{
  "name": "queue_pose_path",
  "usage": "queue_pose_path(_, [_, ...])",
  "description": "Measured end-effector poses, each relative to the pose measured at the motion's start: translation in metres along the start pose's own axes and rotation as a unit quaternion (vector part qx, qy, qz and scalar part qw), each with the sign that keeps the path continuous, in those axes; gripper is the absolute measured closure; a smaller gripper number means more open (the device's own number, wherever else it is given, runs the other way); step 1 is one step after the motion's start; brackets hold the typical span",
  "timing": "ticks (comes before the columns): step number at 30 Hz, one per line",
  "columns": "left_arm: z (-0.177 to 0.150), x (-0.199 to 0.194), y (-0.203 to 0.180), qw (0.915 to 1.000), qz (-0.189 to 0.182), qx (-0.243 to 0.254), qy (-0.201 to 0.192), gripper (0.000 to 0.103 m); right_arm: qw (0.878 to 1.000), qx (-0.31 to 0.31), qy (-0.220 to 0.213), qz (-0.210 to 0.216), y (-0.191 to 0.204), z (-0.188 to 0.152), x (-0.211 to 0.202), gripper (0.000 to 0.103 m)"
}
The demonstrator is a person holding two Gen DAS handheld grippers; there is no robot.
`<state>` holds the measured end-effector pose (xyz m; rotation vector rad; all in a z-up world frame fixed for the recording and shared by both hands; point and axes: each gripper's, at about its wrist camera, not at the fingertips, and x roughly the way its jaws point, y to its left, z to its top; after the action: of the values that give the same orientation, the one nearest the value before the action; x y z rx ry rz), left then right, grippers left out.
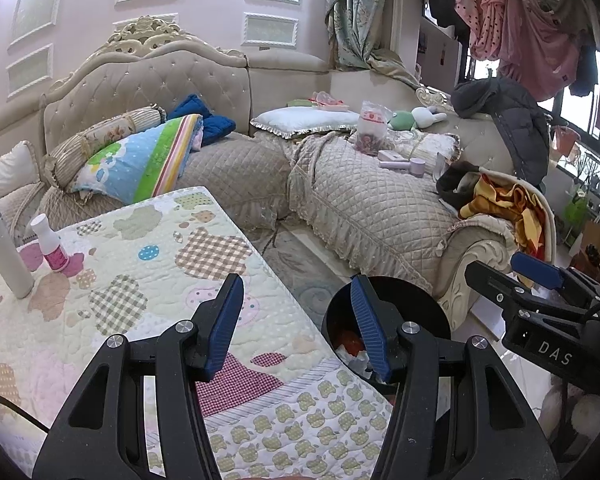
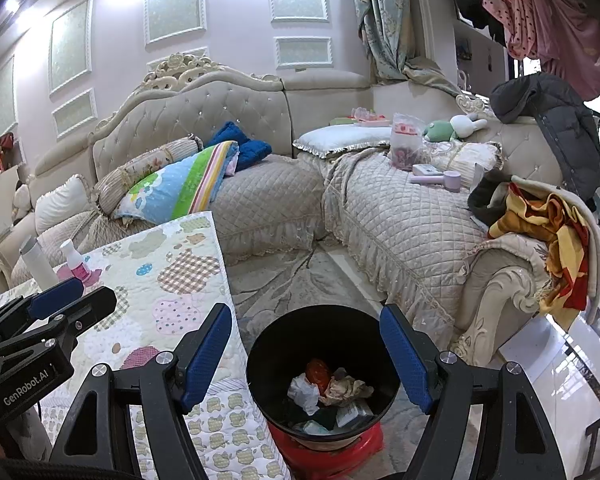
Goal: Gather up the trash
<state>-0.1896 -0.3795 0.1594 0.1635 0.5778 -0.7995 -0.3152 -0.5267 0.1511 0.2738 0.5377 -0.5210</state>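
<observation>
Your left gripper [image 1: 298, 320] and right gripper [image 2: 306, 356] look like twins: chunky matte black plastic frames with triangular cutouts, silver round screws at the joints, and ribbed blue pads [image 1: 370, 326] lining the fingers. White lettering too, "DAS" on one body and "GenRobot.AI" on the other. There's a thin black cable [image 1: 16, 410] trailing off the left one.

Crumpled trash [image 2: 328, 390] lies inside the upright black bin [image 2: 268, 344].
</observation>
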Motion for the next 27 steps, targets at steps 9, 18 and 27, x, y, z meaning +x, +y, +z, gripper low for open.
queue_pose_path(9, [-0.0007,0.0007,-0.0003,1.0,0.001,-0.003,-0.001,0.048,1.0,0.001,0.001,-0.002,-0.0033,0.0004,-0.0002,0.028])
queue_pose_path(18, [-0.0022,0.0019,0.0008,1.0,-0.001,-0.002,0.002,0.048,1.0,0.001,0.005,-0.004,-0.0048,-0.0012,0.001,0.028])
queue_pose_path(27, [-0.0024,0.0017,0.001,1.0,-0.005,-0.003,0.006,0.048,1.0,0.002,0.006,-0.005,-0.0055,-0.0029,0.0018,0.028])
